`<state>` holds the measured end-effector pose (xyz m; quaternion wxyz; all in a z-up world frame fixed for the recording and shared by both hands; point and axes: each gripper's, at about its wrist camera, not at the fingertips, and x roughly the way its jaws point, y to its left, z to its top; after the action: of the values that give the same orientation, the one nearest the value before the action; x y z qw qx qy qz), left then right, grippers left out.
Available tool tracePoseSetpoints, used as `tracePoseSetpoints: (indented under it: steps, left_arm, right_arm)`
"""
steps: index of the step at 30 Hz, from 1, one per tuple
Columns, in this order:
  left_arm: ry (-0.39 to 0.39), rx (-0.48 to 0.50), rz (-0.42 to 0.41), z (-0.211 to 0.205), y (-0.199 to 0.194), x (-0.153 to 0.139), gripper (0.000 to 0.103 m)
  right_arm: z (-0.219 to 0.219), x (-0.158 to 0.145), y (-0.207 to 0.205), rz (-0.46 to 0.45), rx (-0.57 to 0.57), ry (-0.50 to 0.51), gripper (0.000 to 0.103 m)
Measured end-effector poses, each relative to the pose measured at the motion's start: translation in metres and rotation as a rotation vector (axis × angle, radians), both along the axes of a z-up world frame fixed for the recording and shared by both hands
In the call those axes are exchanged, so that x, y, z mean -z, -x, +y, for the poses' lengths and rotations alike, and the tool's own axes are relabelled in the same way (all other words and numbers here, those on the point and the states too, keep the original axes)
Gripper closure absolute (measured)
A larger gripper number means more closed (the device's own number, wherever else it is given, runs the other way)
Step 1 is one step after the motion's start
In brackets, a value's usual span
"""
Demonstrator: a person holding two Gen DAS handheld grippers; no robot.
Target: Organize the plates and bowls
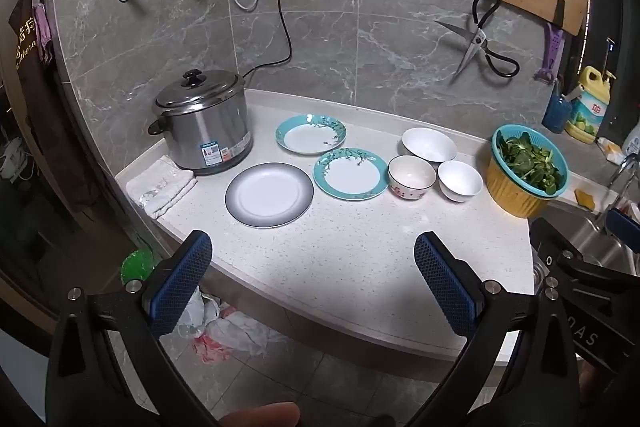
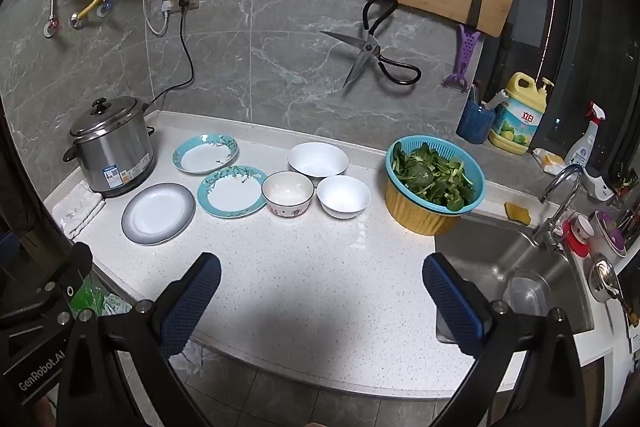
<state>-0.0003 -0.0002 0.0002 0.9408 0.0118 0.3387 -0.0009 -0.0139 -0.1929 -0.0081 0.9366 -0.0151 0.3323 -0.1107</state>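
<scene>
Left wrist view: left gripper [image 1: 312, 259] fingers wide, empty; grey plate [image 1: 269, 194] nearest ahead, toward tabletop's [image 1: 360, 247] left edge; bowls nearer right gripper [image 2: 320, 279], likewise wide, empty.

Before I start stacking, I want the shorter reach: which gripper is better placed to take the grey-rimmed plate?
Left, probably. The grey-rimmed plate lies almost straight ahead of the open left gripper; from the open right gripper it sits far to the left, near the cooker.

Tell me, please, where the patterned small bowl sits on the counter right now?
In both views the patterned small bowl stands mid-counter, between the nearer teal-rimmed plate and the small white bowl.
</scene>
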Motion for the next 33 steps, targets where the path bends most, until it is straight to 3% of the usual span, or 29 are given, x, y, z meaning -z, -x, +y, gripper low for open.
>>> tracePoseSetpoints:
  steps: [33]
  left_arm:
    - [-0.002, 0.001, 0.006, -0.0039, -0.001, 0.0026, 0.0]
  right_arm:
    - [-0.0003, 0.0004, -0.0011, 0.005, 0.001, -0.007, 0.0]
